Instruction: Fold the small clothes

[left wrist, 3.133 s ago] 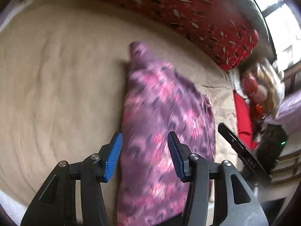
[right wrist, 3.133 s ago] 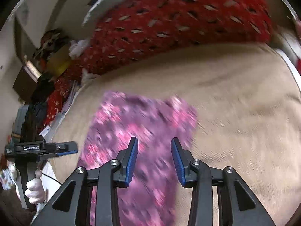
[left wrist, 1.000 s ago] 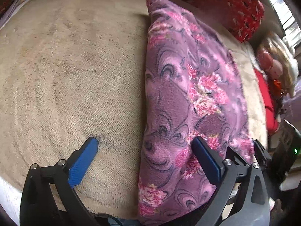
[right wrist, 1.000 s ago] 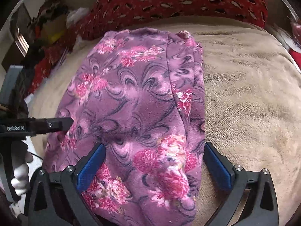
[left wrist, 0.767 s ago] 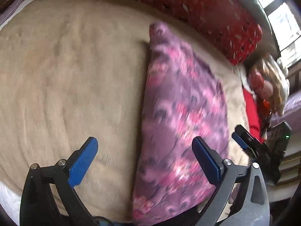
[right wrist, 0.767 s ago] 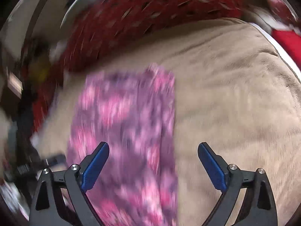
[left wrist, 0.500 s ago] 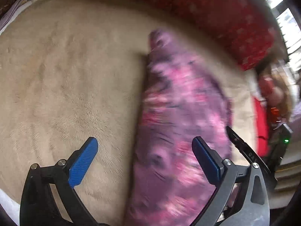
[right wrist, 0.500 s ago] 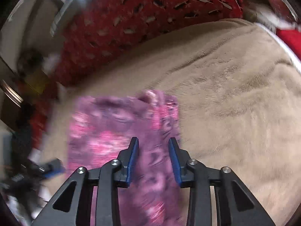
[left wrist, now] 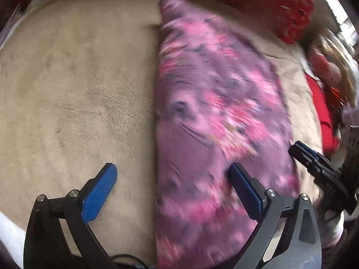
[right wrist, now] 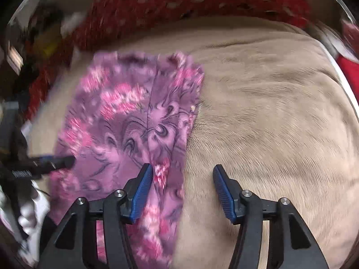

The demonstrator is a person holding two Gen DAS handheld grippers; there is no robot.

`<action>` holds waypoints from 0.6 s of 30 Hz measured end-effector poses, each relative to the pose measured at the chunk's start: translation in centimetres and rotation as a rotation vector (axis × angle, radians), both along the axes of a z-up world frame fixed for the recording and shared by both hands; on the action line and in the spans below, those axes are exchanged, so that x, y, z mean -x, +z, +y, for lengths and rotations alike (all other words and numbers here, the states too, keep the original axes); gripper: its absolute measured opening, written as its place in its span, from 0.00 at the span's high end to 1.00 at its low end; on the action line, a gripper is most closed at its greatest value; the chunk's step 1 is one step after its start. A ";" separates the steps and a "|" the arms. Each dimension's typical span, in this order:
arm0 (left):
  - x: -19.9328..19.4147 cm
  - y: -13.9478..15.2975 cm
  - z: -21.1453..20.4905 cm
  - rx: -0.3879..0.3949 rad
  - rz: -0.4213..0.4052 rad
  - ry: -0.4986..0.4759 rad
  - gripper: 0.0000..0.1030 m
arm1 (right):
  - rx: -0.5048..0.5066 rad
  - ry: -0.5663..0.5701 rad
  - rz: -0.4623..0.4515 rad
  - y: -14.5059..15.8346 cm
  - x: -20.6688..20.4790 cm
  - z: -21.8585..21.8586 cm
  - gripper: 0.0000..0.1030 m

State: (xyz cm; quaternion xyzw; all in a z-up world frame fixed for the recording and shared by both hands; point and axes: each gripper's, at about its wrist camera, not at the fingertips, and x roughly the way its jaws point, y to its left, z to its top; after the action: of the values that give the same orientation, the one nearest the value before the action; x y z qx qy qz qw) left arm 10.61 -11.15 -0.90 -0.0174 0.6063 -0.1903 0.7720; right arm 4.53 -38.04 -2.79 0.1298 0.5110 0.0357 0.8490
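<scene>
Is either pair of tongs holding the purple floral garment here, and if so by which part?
Nothing is held. The left tongs stand wide open, the right tongs are opening, and the purple floral garment lies free on the beige blanket.

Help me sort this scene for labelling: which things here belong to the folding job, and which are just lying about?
Part of the job:
- purple flowered garment, lying lengthwise on the beige blanket
- left claw, open
- right claw, opening, nothing pinched

Just lying about:
- red patterned cushion behind
- doll at the blanket's edge
- red cloth beside it
</scene>
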 end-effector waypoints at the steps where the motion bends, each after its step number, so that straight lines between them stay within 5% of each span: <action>1: 0.9 0.7 0.2 0.004 -0.025 -0.020 0.02 | -0.032 -0.011 -0.031 1.1 1.2 -0.2 0.41; 4: 2.7 0.3 0.5 -0.048 -0.044 -0.035 0.02 | -0.074 0.041 -0.066 2.0 3.9 0.2 0.31; 7: 3.2 -2.3 0.8 -0.100 0.024 -0.019 0.02 | 0.117 0.053 0.062 -1.1 4.9 1.9 0.27; 18: 9.3 2.6 2.9 -0.219 -0.240 0.005 0.02 | 0.184 -0.003 -0.036 5.1 9.7 6.0 0.14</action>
State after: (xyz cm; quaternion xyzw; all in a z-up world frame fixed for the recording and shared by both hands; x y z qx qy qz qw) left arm 1.35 -8.21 1.67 0.0882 0.5267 -0.1220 0.8366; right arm -5.21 -32.03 2.33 0.0515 0.4964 -0.0104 0.8665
